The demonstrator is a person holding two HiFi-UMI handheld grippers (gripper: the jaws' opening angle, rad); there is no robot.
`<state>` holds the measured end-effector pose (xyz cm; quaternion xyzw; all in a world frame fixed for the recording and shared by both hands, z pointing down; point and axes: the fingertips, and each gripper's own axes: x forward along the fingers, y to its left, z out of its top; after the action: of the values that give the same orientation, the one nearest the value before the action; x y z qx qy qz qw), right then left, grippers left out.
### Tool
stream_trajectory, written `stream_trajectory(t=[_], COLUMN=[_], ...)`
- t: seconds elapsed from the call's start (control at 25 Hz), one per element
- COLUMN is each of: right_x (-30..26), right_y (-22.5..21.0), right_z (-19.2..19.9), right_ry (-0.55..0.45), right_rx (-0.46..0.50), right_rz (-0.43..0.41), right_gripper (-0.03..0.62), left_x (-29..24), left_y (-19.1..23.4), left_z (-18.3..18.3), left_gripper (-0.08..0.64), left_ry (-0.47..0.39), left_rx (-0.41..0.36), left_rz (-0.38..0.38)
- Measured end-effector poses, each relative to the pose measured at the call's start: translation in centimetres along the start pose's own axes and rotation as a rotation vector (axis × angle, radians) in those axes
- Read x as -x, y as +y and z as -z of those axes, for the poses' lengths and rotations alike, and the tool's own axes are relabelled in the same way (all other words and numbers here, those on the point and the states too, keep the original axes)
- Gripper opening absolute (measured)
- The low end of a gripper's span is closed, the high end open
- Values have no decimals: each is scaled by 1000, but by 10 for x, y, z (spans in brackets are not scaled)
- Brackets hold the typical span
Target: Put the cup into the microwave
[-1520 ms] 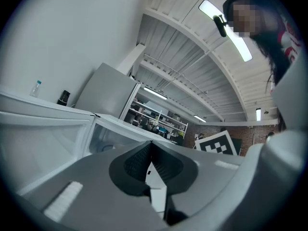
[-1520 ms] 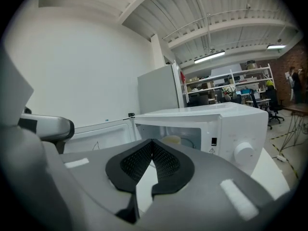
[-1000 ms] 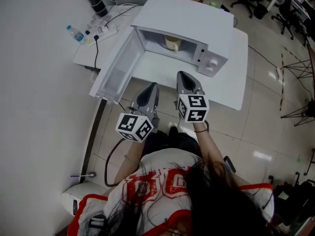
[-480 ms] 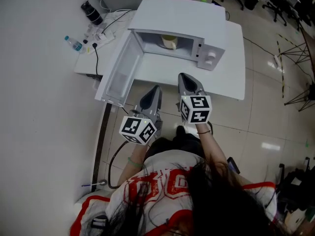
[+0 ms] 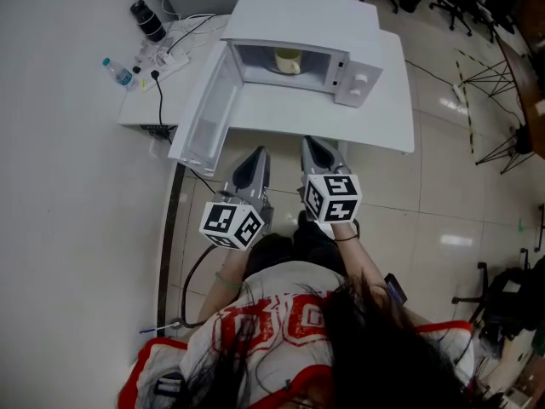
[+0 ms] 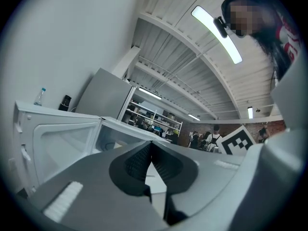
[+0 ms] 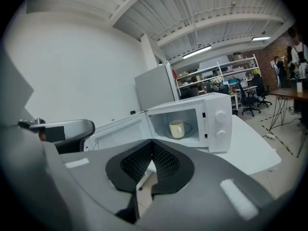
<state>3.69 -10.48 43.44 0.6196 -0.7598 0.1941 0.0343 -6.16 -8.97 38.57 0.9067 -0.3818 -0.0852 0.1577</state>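
White table, cup inside open microwave, left tool and right tool closed, empty

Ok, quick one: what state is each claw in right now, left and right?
The grey left claw is closed, holding nothing.
The grey right claw is closed, holding nothing.

No text can be read; the red letters on the shirt (partly under hair) are unclear.
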Motion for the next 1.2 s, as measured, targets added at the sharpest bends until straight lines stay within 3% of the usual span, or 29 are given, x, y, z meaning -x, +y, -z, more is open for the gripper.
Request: stream_trajectory(t=[0.6,1.2], right_x=[39,41], right_y=[39,67], right_z=[20,26], right_ry=[-21,-21], right_rx=[23,46], right_rz=[70,44], right_gripper=[2,2], left_x=[50,75], left_y=[-8,0], left_z=[2,1], left_gripper=[0,0], left_ry=[14,9], left_rx=[23,29], left_rz=[94,86])
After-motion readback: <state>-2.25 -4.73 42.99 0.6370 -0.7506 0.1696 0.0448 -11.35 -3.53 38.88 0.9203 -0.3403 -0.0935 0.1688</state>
